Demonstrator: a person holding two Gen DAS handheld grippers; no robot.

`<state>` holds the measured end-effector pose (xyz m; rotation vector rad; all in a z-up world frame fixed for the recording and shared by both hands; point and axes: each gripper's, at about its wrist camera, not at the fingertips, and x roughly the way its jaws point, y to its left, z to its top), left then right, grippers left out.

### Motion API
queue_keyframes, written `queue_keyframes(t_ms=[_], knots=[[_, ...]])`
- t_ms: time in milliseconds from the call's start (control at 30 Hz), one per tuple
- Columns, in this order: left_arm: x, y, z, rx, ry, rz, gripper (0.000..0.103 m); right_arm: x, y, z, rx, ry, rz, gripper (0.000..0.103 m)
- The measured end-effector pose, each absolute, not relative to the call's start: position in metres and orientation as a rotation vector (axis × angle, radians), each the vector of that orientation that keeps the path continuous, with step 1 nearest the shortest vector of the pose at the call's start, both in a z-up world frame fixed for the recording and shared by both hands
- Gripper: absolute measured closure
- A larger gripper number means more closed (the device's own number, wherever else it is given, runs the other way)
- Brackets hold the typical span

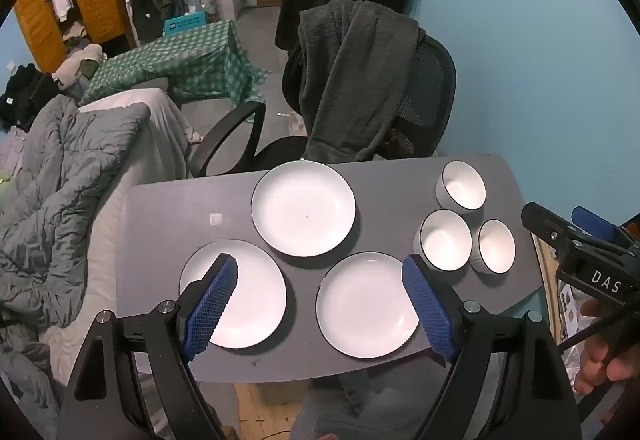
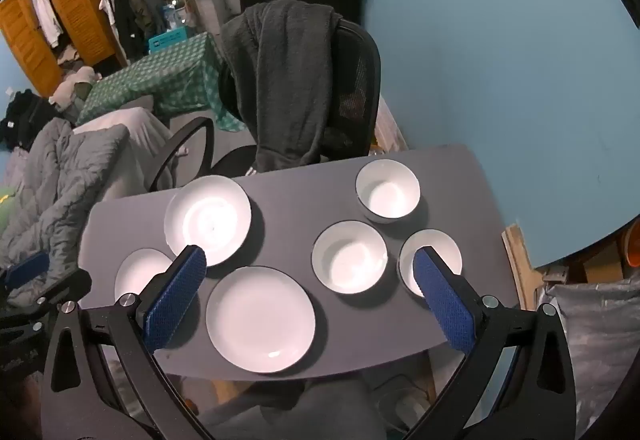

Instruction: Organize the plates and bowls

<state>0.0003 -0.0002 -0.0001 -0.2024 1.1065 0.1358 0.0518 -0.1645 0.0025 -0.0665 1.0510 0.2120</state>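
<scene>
Three white plates lie on the grey table [image 1: 168,208]: a far plate [image 1: 303,208], a near-left plate [image 1: 256,292] and a near-right plate [image 1: 366,304]. Three white bowls stand at the right: far bowl [image 1: 463,185], middle bowl [image 1: 446,239], right bowl [image 1: 496,246]. My left gripper [image 1: 320,276] hovers open and empty above the near plates. My right gripper [image 2: 310,276] hovers open and empty above the near-right plate [image 2: 260,318] and middle bowl [image 2: 349,257]. The right gripper also shows at the right edge of the left wrist view [image 1: 576,240].
A black office chair [image 1: 424,88] draped with a dark fleece stands behind the table. A bed with a grey duvet [image 1: 60,192] lies to the left. The blue wall [image 1: 540,60] is behind and to the right. A small white scrap [image 1: 216,218] lies on the table.
</scene>
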Motion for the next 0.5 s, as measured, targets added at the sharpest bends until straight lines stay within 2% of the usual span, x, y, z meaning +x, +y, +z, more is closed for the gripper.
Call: queue_keyframes(t_ms=[500], knots=[[0.0,0.007,-0.005,-0.233,1.091,0.129,0.017,0.048,-0.164,0.006,-0.06,1.062,0.213,0.001]])
